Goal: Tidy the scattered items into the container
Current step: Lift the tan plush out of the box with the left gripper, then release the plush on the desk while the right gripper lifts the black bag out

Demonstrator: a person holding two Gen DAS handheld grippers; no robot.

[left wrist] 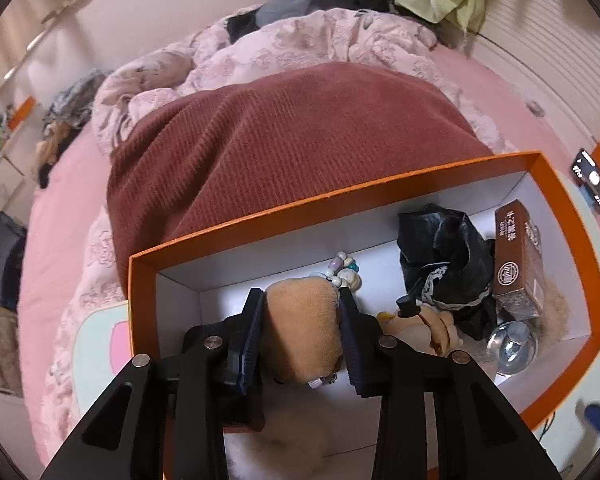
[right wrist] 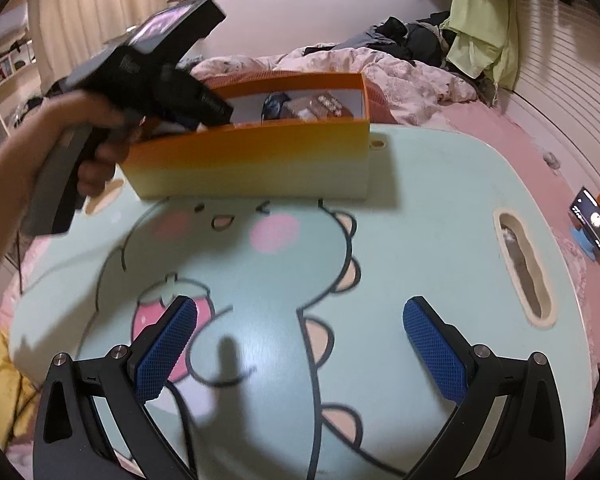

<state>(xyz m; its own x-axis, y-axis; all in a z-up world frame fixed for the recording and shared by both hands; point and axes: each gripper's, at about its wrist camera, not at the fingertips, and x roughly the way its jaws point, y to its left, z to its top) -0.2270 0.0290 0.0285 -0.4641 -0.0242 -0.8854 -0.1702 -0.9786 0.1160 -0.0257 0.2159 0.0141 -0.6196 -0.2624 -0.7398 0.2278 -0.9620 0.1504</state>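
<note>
My left gripper (left wrist: pixel 300 296) is shut on a tan plush toy (left wrist: pixel 304 332), with a pad pressed on each side, just above the inside of the orange box (left wrist: pixel 340 196). On the box's white floor lie a bead bracelet (left wrist: pixel 346 270), a black bag (left wrist: pixel 444 248), a brown carton (left wrist: pixel 518 256), a small figure with a top hat (left wrist: pixel 420 320) and a shiny ball (left wrist: pixel 510 346). In the right wrist view a hand holds the left tool's black body (right wrist: pixel 168 76) over the orange box (right wrist: pixel 252 160). My right gripper (right wrist: pixel 300 328) stands wide open above the table, holding nothing.
The box sits at the far edge of a pale green table (right wrist: pixel 420 200) printed with a cartoon dinosaur, with a handle slot (right wrist: pixel 524 268) at its right. Behind lie a red-brown blanket (left wrist: pixel 292 140), a pink quilt and heaped clothes. A lit phone (right wrist: pixel 594 228) stands at the right.
</note>
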